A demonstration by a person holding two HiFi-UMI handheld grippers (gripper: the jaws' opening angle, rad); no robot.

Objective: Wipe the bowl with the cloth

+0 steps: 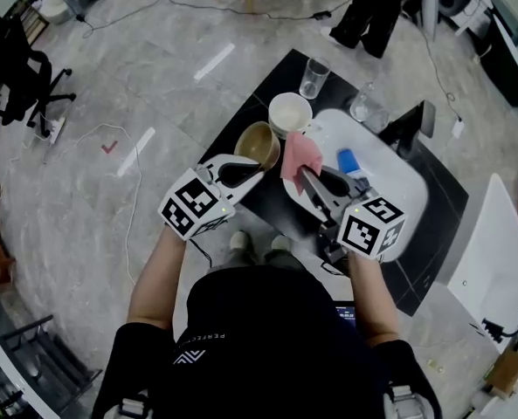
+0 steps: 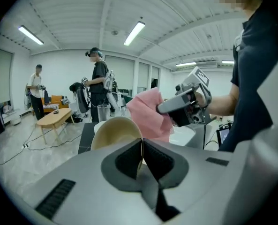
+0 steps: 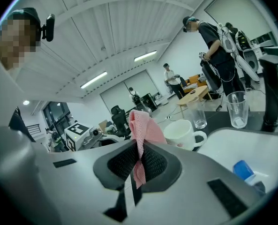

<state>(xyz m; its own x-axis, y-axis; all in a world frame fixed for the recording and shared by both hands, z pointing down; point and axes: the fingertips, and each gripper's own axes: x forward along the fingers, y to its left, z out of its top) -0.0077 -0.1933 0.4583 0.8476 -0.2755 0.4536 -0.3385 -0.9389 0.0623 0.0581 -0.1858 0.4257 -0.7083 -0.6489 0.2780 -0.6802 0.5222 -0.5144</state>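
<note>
The bowl (image 1: 257,144) is at the centre of the head view, over a black table (image 1: 276,70). The table stands on a grey, marble-patterned floor (image 1: 154,68) in a bright room with strip lights (image 2: 135,32) and other people (image 2: 99,86) standing about. My left gripper (image 1: 252,171) is clamped on the bowl's near rim, which runs thin between the ribbed black pads. The bowl is round, so it has no long side. Its mouth faces up at the head camera, tan and smooth inside with a paler rim. Just right of it is the cloth (image 1: 300,157), pink, open-weave and crumpled, pinched in my right gripper (image 1: 307,177), whose jaws are closed on it. Whether cloth and bowl touch I cannot tell. Above them in the frame stand a white mug (image 1: 290,113) and a clear glass (image 1: 314,77). A white tray (image 1: 398,190) lies at right.
</note>
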